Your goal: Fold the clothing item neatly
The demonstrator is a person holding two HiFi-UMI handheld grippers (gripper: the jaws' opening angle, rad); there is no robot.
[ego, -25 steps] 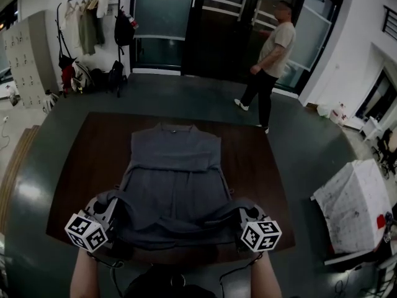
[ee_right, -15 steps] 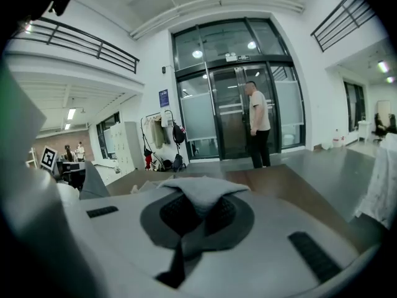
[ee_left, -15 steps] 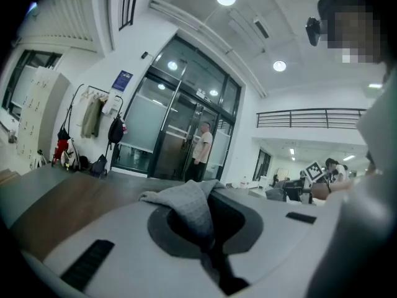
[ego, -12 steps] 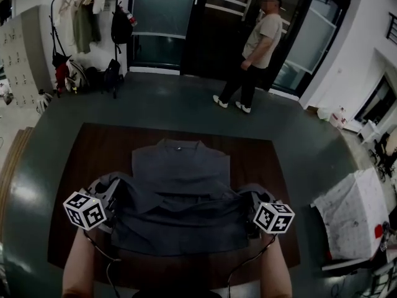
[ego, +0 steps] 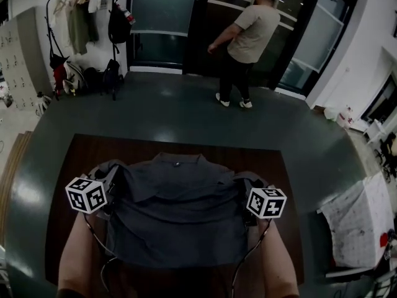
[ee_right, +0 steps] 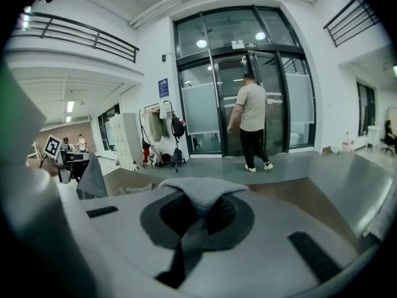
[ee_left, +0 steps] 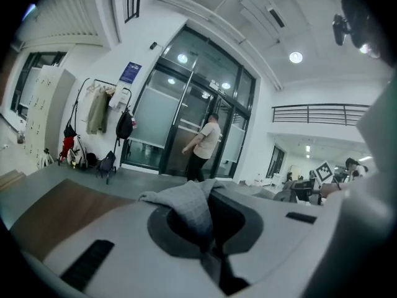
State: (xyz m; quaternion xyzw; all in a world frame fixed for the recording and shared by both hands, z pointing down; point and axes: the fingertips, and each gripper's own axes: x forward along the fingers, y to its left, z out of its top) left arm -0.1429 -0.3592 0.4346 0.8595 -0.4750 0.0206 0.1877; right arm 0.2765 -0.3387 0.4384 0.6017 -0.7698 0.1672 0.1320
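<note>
Over table (ego: 69,161): shirt (ego: 177,211) pinched by left tongs (ee_left: 209,244), right tongs (ee_right: 188,230).

Dark grey collared shirt (ego: 177,213), lying on the brown table (ego: 87,157), collar and small button at 12 o'clock, lower part doubled up over the chest, two pinched corners lifted at 9 and 3 o'clock, fold edge at 6 o'clock

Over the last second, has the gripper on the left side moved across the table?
Yes. The left gripper, shut on the shirt by its hem, has gone from the table's near edge toward the far edge, close to the collar.
</note>
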